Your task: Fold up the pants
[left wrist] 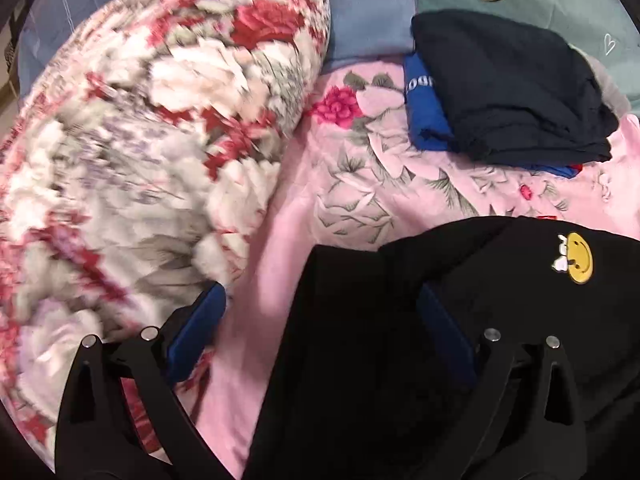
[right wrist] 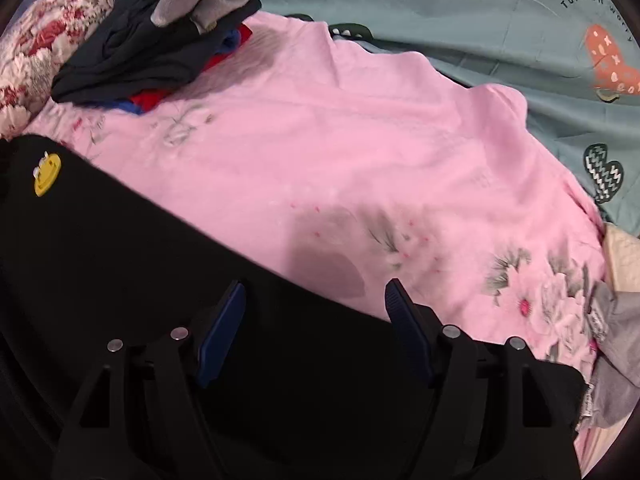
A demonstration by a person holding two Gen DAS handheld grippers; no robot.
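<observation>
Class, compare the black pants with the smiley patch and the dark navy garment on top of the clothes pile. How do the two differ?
The black pants lie spread directly on the pink blanket; the navy garment sits folded atop blue and red clothes. The pants carry a yellow smiley patch; the navy garment looks plain. The pants cover more area. Both are dark fabric, and neither is gripped.

Pink floral bedspread (right wrist: pixel 340 128) over teal sheet (right wrist: pixel 500 40)

A pink floral blanket (right wrist: pixel 320 140) covers the bed, with a rolled red-and-white floral quilt (left wrist: pixel 140 140) beside it. A stack of folded clothes (left wrist: pixel 508 88), dark navy over blue and red, lies on the blanket near a teal sheet (right wrist: pixel 480 32) printed with hearts.
</observation>
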